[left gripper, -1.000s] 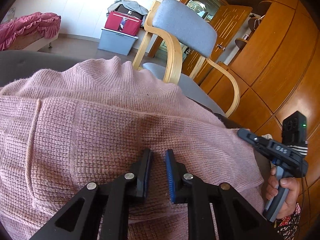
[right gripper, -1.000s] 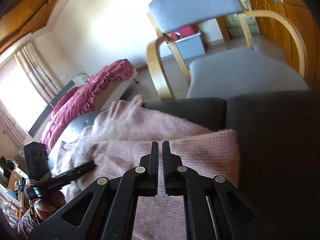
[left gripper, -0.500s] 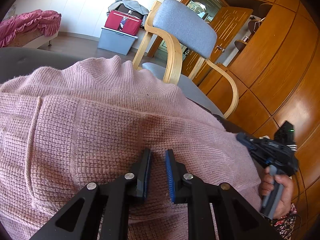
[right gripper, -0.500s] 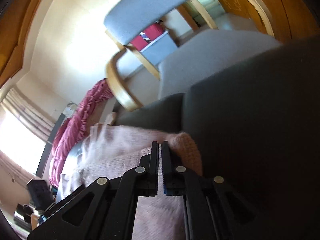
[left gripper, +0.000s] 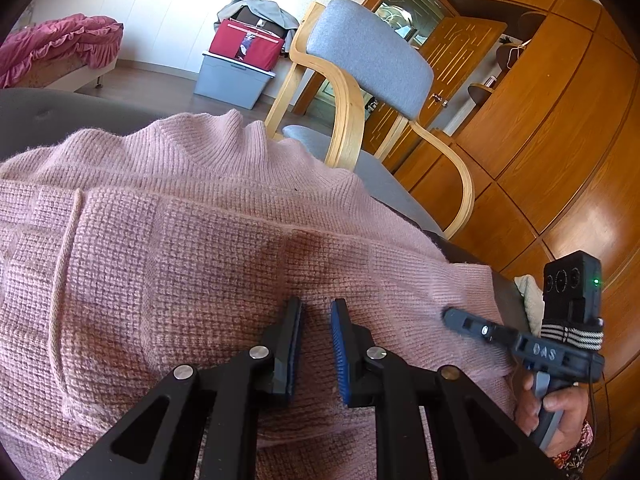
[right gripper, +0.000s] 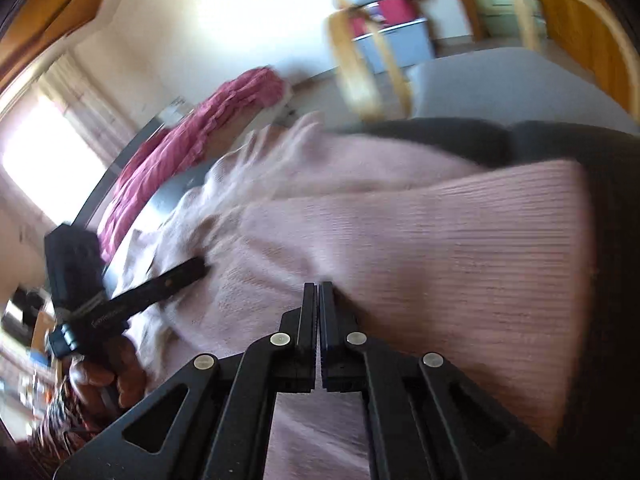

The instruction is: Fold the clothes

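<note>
While the pink sweater (left gripper: 192, 248) lies spread over a dark grey cushioned surface (right gripper: 612, 208), the left claw (left gripper: 316, 344) rests low over its waffle-knit middle, jaws a narrow gap apart with knit showing between them; whether the pads pinch the fabric I cannot tell. In the right wrist view the right claw (right gripper: 319, 332) is clenched, its jaws pressed together with nothing visibly caught, above the sweater's ribbed hem, which ends near the surface's right side. From the left wrist view the right claw's (left gripper: 452, 314) tip touches the sweater's right edge, a hand (left gripper: 556, 412) wrapped round its handle. A wooden chair (left gripper: 360, 92) with grey pads stands just behind, with wooden cabinets (left gripper: 560, 128) to its right, a grey bin (left gripper: 232, 80) carrying a red box by the wall, and a bed with a red ruffled cover (left gripper: 60, 44) at far left
</note>
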### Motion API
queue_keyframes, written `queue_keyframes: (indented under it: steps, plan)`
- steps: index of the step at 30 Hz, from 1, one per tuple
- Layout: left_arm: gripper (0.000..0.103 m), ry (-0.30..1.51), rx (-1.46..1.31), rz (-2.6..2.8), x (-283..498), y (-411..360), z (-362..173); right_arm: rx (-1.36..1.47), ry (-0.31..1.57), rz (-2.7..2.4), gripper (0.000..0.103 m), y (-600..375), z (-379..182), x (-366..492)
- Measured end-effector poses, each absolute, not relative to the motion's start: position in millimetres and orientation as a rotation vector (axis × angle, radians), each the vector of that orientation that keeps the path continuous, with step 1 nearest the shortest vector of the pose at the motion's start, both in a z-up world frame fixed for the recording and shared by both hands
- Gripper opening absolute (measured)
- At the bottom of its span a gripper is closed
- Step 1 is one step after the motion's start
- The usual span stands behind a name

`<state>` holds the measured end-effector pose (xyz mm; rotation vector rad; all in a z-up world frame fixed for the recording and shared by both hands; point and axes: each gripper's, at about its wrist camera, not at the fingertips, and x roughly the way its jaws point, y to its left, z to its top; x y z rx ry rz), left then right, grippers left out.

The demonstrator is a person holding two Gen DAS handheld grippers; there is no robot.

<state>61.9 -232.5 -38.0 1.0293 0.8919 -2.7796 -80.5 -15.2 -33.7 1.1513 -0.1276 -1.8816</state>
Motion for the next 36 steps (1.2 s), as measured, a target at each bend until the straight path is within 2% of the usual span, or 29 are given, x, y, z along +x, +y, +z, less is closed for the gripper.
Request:
queue_keyframes:
  steps: [7, 12, 15, 22, 30, 34, 36]
  plan:
    - [0.015, 0.889, 1.031, -2.78, 62, -236, -39, 1.106, -0.447, -1.836, 0.004, 25, -25, -116]
    - [0.015, 0.892, 1.031, -2.781, 63, -237, -40, 1.146, -0.368, -2.032, 0.004, 26, -37, -132]
    - [0.015, 0.906, 1.03, -2.78, 65, -240, -40, 1.175, -0.439, -2.035, 0.0, 35, -44, -141]
    - [0.015, 0.902, 1.026, -2.741, 93, -263, -32, 1.182, -0.488, -2.024, 0.0, 55, -55, -146]
    - [0.011, 1.182, 0.87, -2.59, 161, -318, -46, 1.186, -0.508, -2.005, 0.0, 57, -55, -146]
    - [0.012, 1.127, 0.857, -2.525, 177, -322, -43, 1.185, -0.511, -2.003, 0.0, 55, -56, -147]
    - [0.018, 1.069, 0.861, -2.486, 177, -319, -35, 1.184, -0.507, -2.005, 0.0, 55, -55, -146]
